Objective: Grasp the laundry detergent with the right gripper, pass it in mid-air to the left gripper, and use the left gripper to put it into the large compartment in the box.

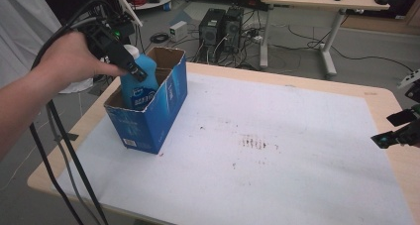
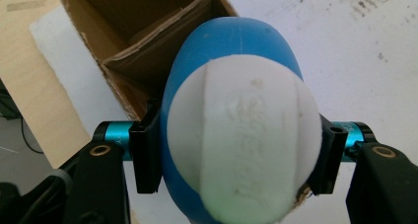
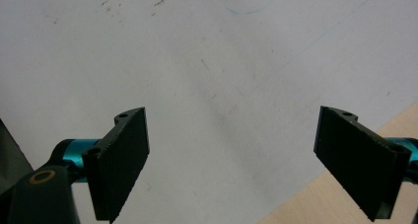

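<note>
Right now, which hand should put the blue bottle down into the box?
Left. The left gripper is already clamped on the blue bottle over the cardboard box. The right gripper hangs open, far off at the table's edge.

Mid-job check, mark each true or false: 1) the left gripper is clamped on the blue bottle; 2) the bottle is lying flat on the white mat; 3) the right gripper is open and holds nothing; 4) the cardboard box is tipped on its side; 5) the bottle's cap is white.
1) True. The left gripper has its pads pressed on both sides of the blue bottle.
2) False. The bottle stands upright, its lower part inside the cardboard box, not on the white mat.
3) True. The right gripper has its jaws wide apart over bare mat.
4) False. The box stands upright, its open top facing up.
5) True. The cap is white.
</note>
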